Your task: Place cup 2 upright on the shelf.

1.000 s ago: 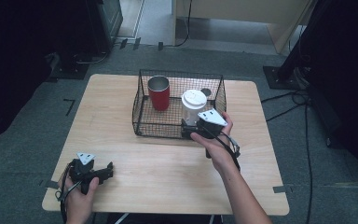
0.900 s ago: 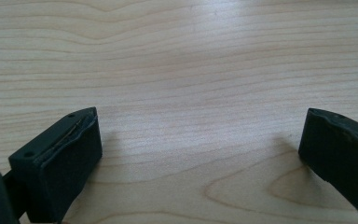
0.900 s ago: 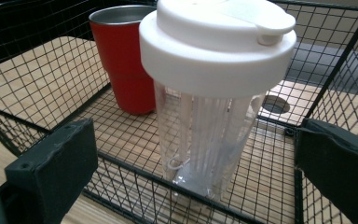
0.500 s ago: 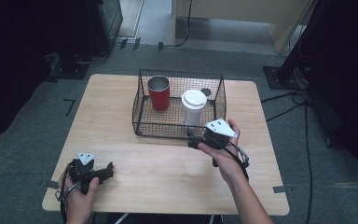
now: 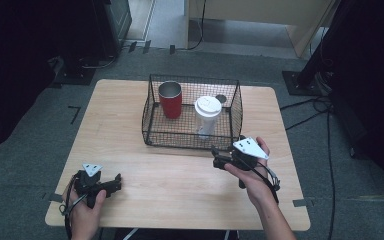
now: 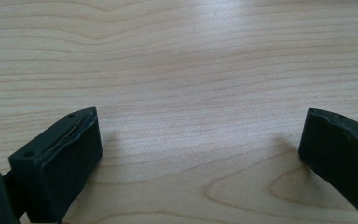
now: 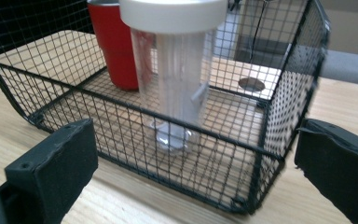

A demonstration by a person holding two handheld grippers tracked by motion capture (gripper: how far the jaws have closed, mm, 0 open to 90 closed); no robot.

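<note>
Wooden table (image 5: 180, 175) holds a wire basket (image 5: 152, 117) with two cups, both tongs (image 5: 215, 156) (image 5: 116, 181) spread wide, holding nothing

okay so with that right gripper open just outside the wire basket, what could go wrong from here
The right gripper sits low beside the basket, so reaching in may catch a jaw on the wire wall. The clear bottle is tall and narrow with a wide white lid; a nudge could tip it against the red cup close beside it.
</note>
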